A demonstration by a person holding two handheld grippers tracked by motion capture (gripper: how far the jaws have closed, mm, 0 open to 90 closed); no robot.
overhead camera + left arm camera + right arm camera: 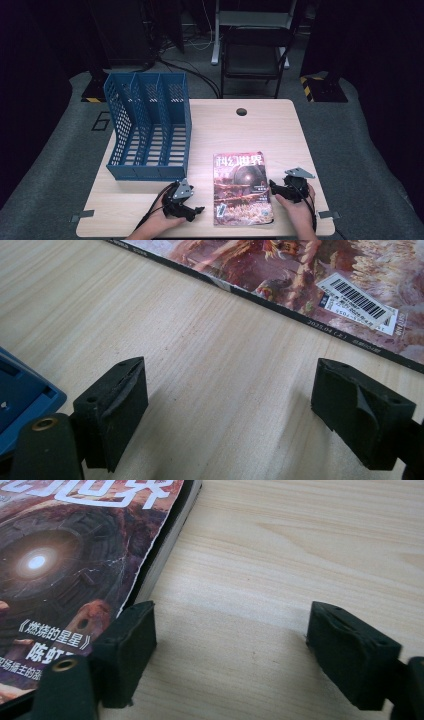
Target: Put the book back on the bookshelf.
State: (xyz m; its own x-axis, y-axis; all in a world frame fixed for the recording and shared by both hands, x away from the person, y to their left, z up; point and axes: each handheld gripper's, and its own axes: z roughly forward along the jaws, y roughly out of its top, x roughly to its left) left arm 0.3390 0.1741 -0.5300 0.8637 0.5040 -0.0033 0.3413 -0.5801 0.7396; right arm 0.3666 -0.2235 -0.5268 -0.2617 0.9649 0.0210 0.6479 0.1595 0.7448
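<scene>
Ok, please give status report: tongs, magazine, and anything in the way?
Left tongs open, empty, on table left of magazine. Right tongs open, empty, at its right edge. Magazine flat, untouched. Blue file rack stands apart; nothing blocks.

high view: overhead from the near edge, looking forward and down at the glossy red-brown magazine [243,188], far off. left gripper view skims low toward the magazine's [310,280] barcode edge; right gripper view toward its [75,555] right edge, close. all three share the magazine.
</scene>
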